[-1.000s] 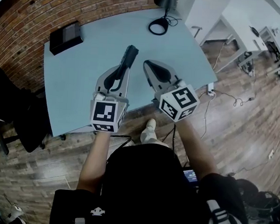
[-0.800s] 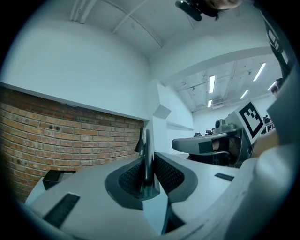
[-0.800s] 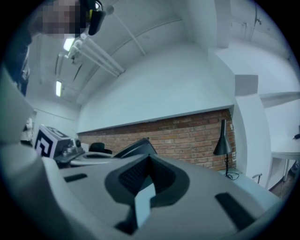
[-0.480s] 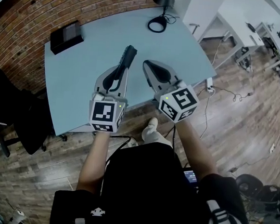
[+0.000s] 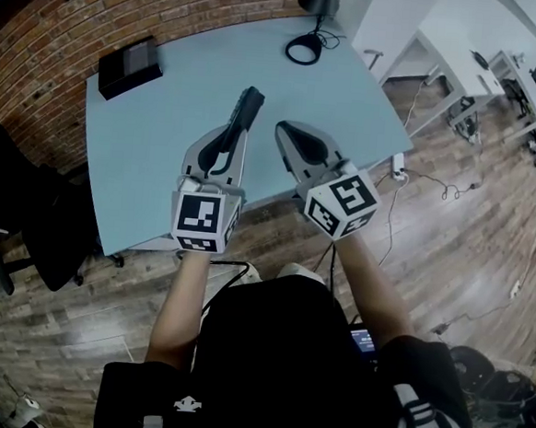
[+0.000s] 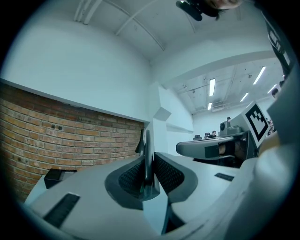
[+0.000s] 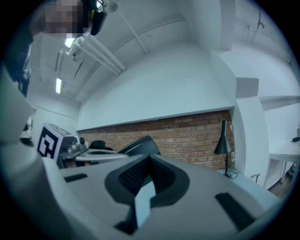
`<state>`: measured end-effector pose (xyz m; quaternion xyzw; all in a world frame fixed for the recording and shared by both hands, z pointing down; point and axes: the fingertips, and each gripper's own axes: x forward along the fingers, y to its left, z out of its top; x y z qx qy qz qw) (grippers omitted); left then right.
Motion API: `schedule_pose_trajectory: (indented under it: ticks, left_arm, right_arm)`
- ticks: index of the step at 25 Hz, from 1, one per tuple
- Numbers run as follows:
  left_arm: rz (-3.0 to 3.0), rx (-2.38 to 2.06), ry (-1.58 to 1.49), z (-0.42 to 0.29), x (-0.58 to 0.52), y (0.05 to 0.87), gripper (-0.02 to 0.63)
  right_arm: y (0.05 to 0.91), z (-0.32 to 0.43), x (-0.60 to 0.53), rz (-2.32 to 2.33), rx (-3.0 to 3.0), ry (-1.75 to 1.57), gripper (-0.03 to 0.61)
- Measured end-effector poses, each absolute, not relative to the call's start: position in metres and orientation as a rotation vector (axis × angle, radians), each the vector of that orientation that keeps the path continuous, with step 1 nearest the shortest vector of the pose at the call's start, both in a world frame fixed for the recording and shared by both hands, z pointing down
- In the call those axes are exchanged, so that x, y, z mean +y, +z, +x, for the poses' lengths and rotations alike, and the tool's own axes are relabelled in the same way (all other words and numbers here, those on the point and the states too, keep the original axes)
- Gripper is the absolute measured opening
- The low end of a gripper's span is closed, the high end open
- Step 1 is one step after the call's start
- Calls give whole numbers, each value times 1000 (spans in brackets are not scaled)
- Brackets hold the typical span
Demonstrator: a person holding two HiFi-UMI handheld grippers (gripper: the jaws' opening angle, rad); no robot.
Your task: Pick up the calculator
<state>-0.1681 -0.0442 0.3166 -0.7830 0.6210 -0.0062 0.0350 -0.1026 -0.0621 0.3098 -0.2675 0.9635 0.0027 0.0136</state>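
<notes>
The black calculator (image 5: 248, 105) is off the table, on its edge, sticking out ahead of my left gripper (image 5: 232, 134), which is shut on its near end. In the left gripper view it is a thin dark slab (image 6: 146, 154) pinched upright between the ribbed pads (image 6: 168, 174). My right gripper (image 5: 288, 129) hovers just to the right at the same height, shut, with nothing between its pads. From the right gripper view (image 7: 149, 161), the calculator (image 7: 139, 146) shows as a dark wedge beyond the jaws.
Both grippers hang over the near half of the light blue table (image 5: 155, 126). A black box (image 5: 129, 66) lies at its far left corner and a black lamp's ring base (image 5: 304, 48) at the far right. A black chair (image 5: 24, 208) stands left; white desks (image 5: 457, 48) stand right.
Both grippers have drifted only slightly over the table, still side by side. The left gripper's hold on the calculator looks the same. The person's foot has slid back under the body.
</notes>
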Motion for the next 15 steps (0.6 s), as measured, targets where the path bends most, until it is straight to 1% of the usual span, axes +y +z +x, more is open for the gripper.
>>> schedule_pose_trajectory:
  ticks: [15]
  left_arm:
    - [-2381, 1930, -33, -135, -36, 312, 66]
  right_arm:
    - [305, -71, -52, -803, 2996, -10, 3]
